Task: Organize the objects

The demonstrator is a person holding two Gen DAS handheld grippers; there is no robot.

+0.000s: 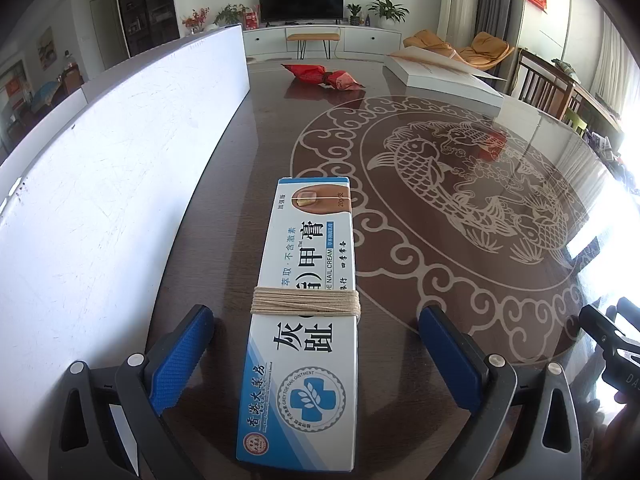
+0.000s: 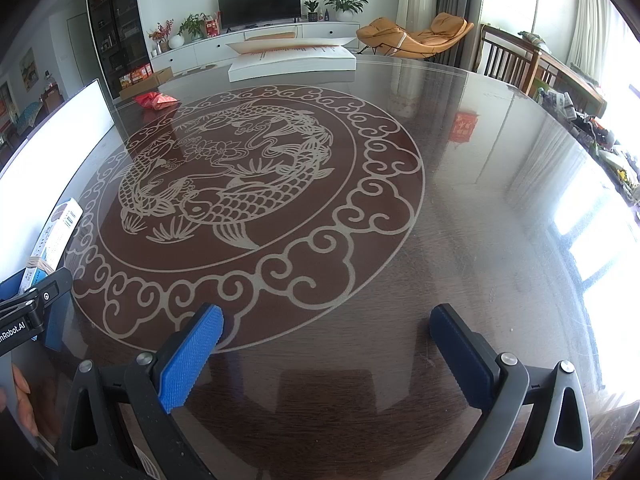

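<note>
A long white-and-blue ointment box (image 1: 304, 320), bound with beige string around its middle, lies flat on the dark table (image 1: 440, 288). It lies lengthwise between the fingers of my left gripper (image 1: 316, 354), which stands open with a gap on each side of the box. In the right wrist view the same box (image 2: 60, 224) shows at the far left, partly hidden behind the left gripper (image 2: 28, 308). My right gripper (image 2: 328, 354) is open just above the bare table top (image 2: 460, 200) and holds nothing. Its black body (image 1: 612, 344) shows at the right edge of the left wrist view.
A tall white panel (image 1: 100, 180) runs along the table's left side, close to the box. A red wrapped packet (image 1: 324, 74) lies far back, with a flat white carton (image 1: 444, 76) at the back right. Chairs (image 2: 508, 60) stand beyond the right rim. A hand (image 2: 22, 400) shows at bottom left.
</note>
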